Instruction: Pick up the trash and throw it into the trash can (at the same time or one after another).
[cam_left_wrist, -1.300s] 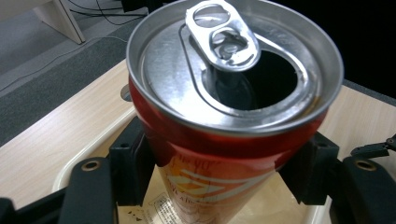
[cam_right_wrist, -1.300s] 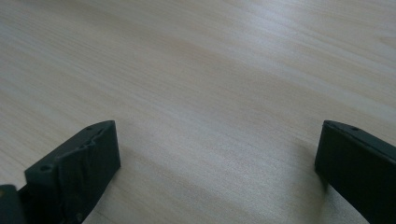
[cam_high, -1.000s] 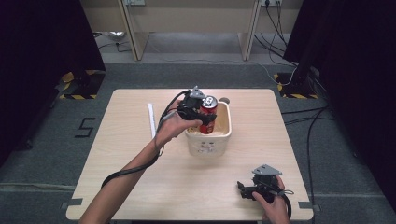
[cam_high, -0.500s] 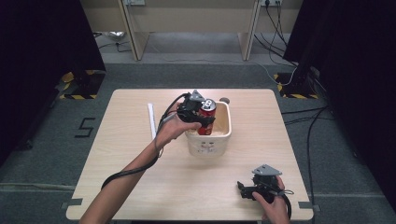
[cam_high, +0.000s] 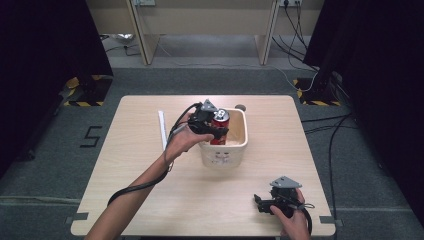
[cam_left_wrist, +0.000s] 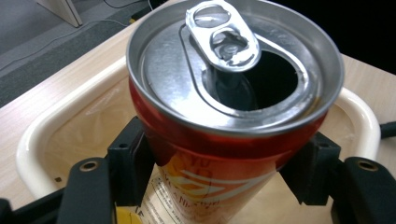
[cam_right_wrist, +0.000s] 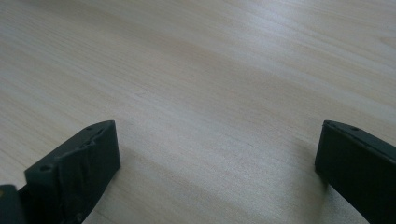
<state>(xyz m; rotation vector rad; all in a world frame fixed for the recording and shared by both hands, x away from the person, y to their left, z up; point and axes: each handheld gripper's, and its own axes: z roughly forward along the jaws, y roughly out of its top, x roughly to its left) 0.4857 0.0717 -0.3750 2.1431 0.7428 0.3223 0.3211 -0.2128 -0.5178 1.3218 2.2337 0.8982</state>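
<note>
Right gripper (cam_high: 263, 201), near right on the table (cam_high: 150, 200): jaws apart, nothing between. Left gripper (cam_high: 216, 132), farther off: clamped on an opened red can (cam_left_wrist: 224, 140), held upright over the cream tub (cam_high: 239, 146), lower body hidden; can sits lower than a second ago.

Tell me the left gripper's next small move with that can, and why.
Probably lower it a little further, then let go. The left gripper has its jaws against the opened red can, held over the cream bin, and its base isn't visibly resting yet.
</note>
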